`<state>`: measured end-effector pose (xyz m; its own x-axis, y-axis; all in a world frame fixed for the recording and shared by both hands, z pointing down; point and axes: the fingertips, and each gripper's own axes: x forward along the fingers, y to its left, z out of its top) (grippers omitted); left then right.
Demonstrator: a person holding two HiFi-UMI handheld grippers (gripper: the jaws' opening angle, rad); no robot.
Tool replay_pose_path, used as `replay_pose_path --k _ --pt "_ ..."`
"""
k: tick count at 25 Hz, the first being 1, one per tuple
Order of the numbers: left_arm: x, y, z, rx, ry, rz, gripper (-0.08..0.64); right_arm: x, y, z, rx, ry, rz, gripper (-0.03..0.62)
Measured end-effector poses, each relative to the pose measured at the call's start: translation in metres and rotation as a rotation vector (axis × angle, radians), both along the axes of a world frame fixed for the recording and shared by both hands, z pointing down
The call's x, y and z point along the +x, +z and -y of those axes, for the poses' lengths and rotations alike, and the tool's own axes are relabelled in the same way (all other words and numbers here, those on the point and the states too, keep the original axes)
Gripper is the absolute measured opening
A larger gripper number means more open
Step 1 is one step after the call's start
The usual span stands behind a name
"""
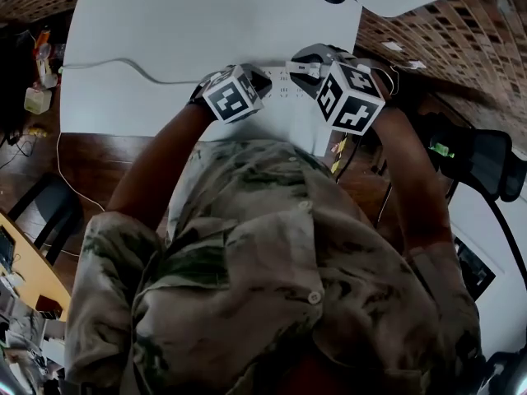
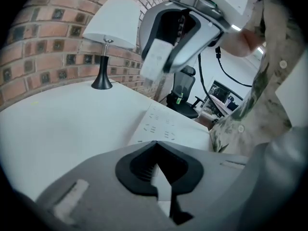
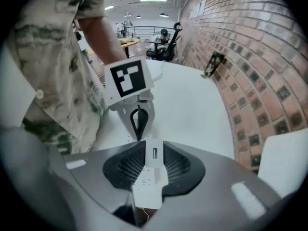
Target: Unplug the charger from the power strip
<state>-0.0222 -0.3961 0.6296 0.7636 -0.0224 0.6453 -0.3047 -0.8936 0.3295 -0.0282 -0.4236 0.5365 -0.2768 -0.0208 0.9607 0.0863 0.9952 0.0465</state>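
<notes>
A white cable (image 1: 123,62) is running in across the white table (image 1: 165,23) toward the power strip (image 2: 165,125) from the strip's left. At the strip's left end the left gripper (image 2: 155,148) is bearing down with its jaws pressed together; their tips are sitting on the strip's top face. A sliver of white is showing in the slot behind the tips, but it is unclear whether that is the strip's edge or the table.

Over the strip's right part the right gripper (image 3: 152,147) is pinching the charger (image 3: 151,179) between its jaws. It is a white block with a USB port facing out past the fingertips. In the left gripper view the charger is hanging in the air above the strip, clear of the sockets — not seated in any of them.

Beyond the strip, toward the brick wall (image 2: 43,42), a lamp (image 2: 107,30) with a white shade and a black base is standing on the table, well apart from both grippers.
</notes>
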Motion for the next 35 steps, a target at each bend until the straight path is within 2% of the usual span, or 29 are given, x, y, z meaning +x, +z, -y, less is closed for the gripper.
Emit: replay_pose_path --k 3,8,12,15,18,22,24,26,30,35 --pt "0.0 0.0 0.001 -0.01 -0.005 0.003 0.0 0.015 -0.022 0.007 0.055 0.11 0.046 0.104" --pt "-0.001 -0.01 0.004 -0.026 -0.029 -0.001 0.003 0.046 -0.044 -0.018 0.108 0.295 0.162 0.106" --pt "-0.002 -0.055 0.01 0.062 -0.154 -0.086 0.003 0.069 -0.066 -0.047 0.159 0.406 0.308 0.106" --pt "-0.01 -0.097 -0.007 0.143 -0.264 -0.151 0.003 0.092 -0.083 -0.082 0.186 0.471 0.406 0.106" --pt "-0.019 -0.137 -0.047 0.196 -0.365 -0.19 0.003 0.113 -0.096 -0.127 0.221 0.47 0.464 0.106" --pt "-0.027 -0.193 -0.133 0.257 -0.527 -0.253 0.003 0.135 -0.12 -0.19 0.236 0.44 0.578 0.106" --pt "-0.022 -0.218 -0.18 0.252 -0.608 -0.287 0.003 0.15 -0.131 -0.218 0.218 0.457 0.652 0.106" --pt "-0.009 -0.235 -0.226 0.228 -0.66 -0.294 0.003 0.166 -0.137 -0.246 0.204 0.467 0.682 0.106" --pt "-0.002 -0.256 -0.303 0.238 -0.67 -0.246 0.003 0.174 -0.14 -0.304 0.183 0.436 0.704 0.106" --pt "-0.016 -0.282 -0.353 0.291 -0.665 -0.269 0.003 0.161 -0.151 -0.368 0.174 0.458 0.721 0.106"
